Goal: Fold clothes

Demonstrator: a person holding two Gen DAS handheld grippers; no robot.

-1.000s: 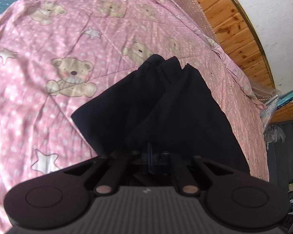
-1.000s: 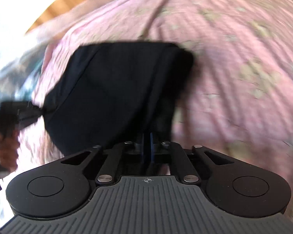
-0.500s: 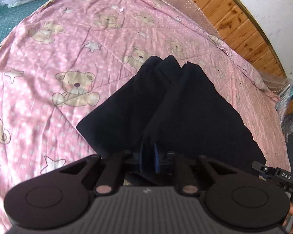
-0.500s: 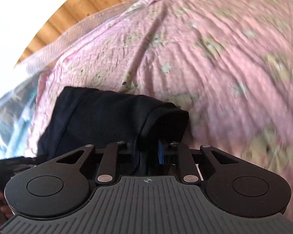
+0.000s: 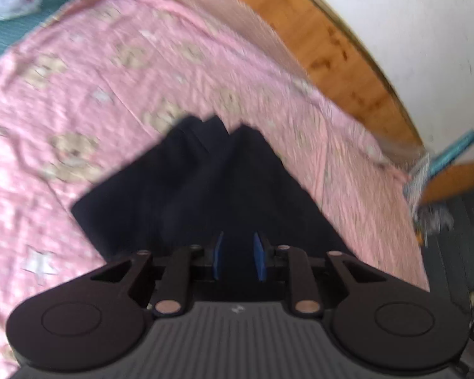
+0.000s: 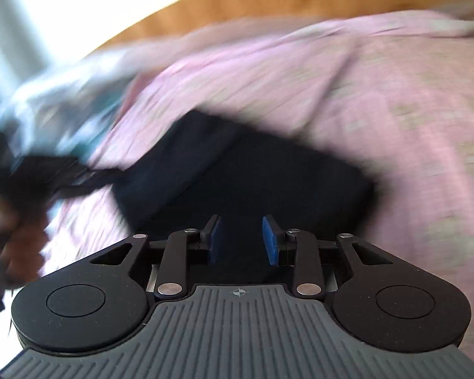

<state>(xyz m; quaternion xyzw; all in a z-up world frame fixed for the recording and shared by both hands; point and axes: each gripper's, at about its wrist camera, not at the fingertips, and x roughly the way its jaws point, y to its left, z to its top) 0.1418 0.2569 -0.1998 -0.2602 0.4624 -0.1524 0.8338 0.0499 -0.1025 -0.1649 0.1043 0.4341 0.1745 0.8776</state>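
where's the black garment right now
The black garment lies on the pink bear-print bedspread, just ahead of both open grippers, left gripper and right gripper.

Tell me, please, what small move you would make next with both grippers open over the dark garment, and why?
Probably draw both grippers back. The left gripper and right gripper both stand open with nothing between the blue pads, and the dark garment lies folded on the pink bear-print bedspread, so this fold looks released. Both views are blurred, so check its edges first.

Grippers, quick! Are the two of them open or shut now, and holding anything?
Left gripper: open, holding nothing, above the dark navy folded cloth garment.
Right gripper: open, holding nothing, above that garment.
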